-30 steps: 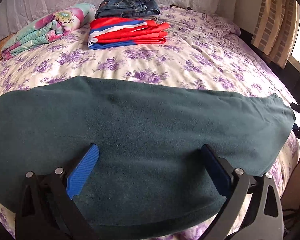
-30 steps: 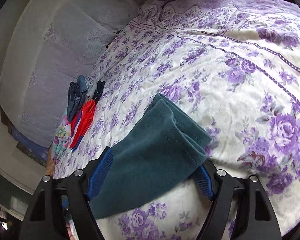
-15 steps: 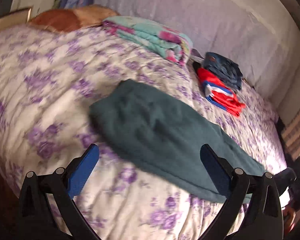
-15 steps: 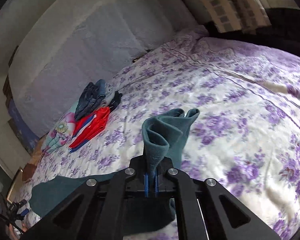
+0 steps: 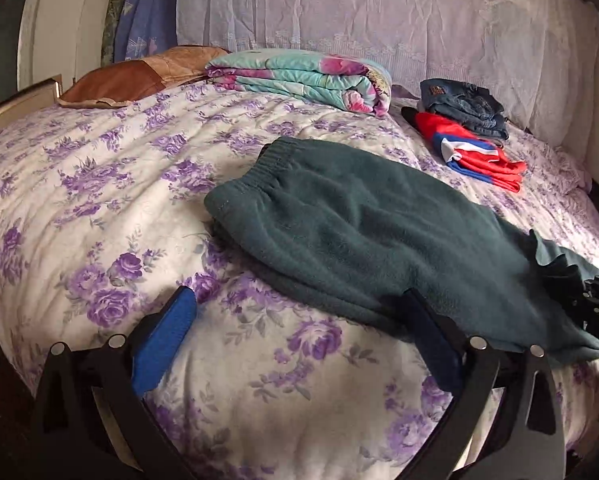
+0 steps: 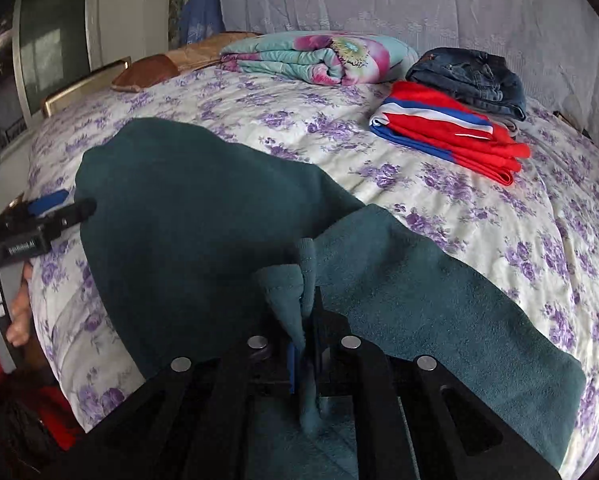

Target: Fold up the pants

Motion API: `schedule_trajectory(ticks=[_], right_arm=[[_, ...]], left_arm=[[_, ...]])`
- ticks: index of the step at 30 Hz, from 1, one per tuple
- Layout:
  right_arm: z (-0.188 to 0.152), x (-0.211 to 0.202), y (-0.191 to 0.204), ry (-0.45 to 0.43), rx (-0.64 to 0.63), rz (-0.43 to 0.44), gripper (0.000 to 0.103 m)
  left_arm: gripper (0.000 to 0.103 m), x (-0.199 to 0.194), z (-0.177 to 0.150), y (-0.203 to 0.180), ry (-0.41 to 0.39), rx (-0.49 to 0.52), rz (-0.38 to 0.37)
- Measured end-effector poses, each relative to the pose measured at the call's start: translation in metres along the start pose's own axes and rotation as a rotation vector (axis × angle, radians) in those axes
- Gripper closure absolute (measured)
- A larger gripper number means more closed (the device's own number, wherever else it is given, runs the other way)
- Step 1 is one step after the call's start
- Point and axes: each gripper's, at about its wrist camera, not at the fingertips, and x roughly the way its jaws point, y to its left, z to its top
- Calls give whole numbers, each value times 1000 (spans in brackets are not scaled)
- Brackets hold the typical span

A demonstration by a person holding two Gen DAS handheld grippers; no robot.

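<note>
1. Pants (image 5: 363, 224): dark teal fleece, lying on the bed (image 5: 99, 208) near its front edge. The elastic waistband (image 5: 267, 160) is at the left end in the left wrist view. The legs run right toward the bed's edge.
2. Left gripper (image 5: 303, 340): jaws spread wide and holding nothing. The blue pad (image 5: 163, 340) hangs over bare bedspread; the other finger overlaps the pants' near edge in the picture. I cannot tell if it touches.
3. Right gripper (image 6: 303, 344): jaws pressed nearly together, pinching a bunched fold of the pants' cuff end (image 6: 295, 292). The cloth rises as a ridge between the fingers and drapes away on both sides.
4. In the right wrist view the left gripper shows at the far left, just beside the pants' waist end. A hand (image 6: 17, 316) grips its handle.
5. Containers: none seen; all items lie directly on the bed.
6. Far side of the bed, well apart from the pants: a folded floral quilt (image 5: 303, 76), a red, white and blue folded garment (image 5: 475, 152), and folded jeans (image 5: 463, 108) touching it behind. A brown pillow (image 5: 135, 76) lies left of the quilt.
7. Writing: pale lettering on the left gripper's body in the right wrist view, too small to read. The jeans carry a small patch, unreadable.
8. Bedspread: white with purple roses. A pale lace cover (image 5: 379, 20) hangs behind the bed.
</note>
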Motion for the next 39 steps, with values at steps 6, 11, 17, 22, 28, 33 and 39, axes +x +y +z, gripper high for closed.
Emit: schedule_trajectory(ticks=[6, 11, 17, 22, 28, 33, 39], right_arm=[[2, -53, -33, -119, 184, 167, 72], [8, -21, -49, -22, 175, -71, 61], [-11, -7, -19, 30, 5, -49, 48], [-20, -47, -52, -129, 121, -69, 26], [-40, -35, -91, -91, 301, 44, 23], [-48, -31, -107, -118, 388, 155, 22], [-52, -32, -110, -135, 414, 191, 21]], left_arm=[[4, 1, 0, -2, -7, 14, 4], [4, 2, 2, -2, 19, 10, 3], [4, 1, 12, 7, 96, -26, -75], [4, -1, 27, 32, 182, -221, -264], [5, 13, 35, 43, 207, -389, -420], [7, 17, 40, 40, 163, -422, -433], [62, 27, 31, 56, 146, -541, -438]])
